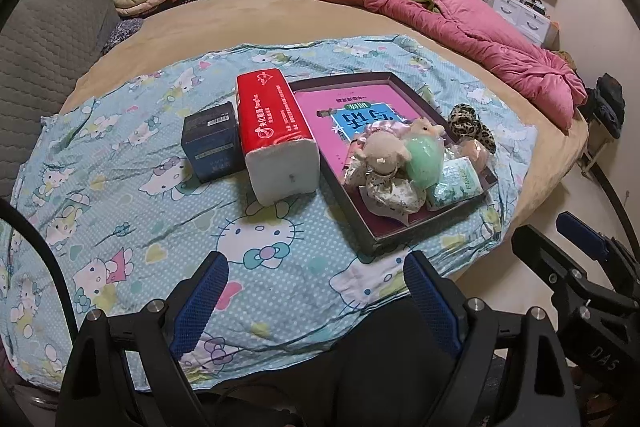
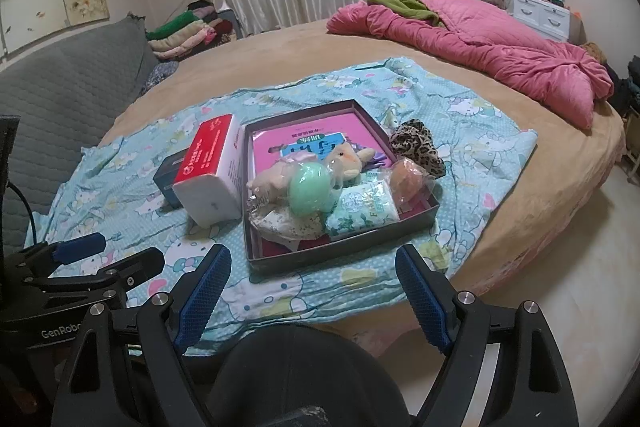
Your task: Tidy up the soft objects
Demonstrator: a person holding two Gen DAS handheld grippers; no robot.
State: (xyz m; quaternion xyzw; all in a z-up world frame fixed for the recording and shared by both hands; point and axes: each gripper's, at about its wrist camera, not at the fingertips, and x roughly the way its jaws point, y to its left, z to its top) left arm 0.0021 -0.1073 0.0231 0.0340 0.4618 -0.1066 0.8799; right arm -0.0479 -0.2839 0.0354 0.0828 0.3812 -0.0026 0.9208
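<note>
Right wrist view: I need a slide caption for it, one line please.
Open right gripper hovers before a tray of soft toys on a cartoon-print sheet, red tissue pack beside it.

Soft toys [image 2: 304,183] in tray [image 2: 340,251]; tissue pack [image 2: 212,171] left of tray; scrunchie [image 2: 418,147] right.

Plush toys [image 2: 276,183], a green ball [image 2: 310,189] and tissue pack [image 2: 362,209] lie heaped in the dark tray [image 2: 340,251], leopard scrunchie [image 2: 418,147] just outside.
</note>
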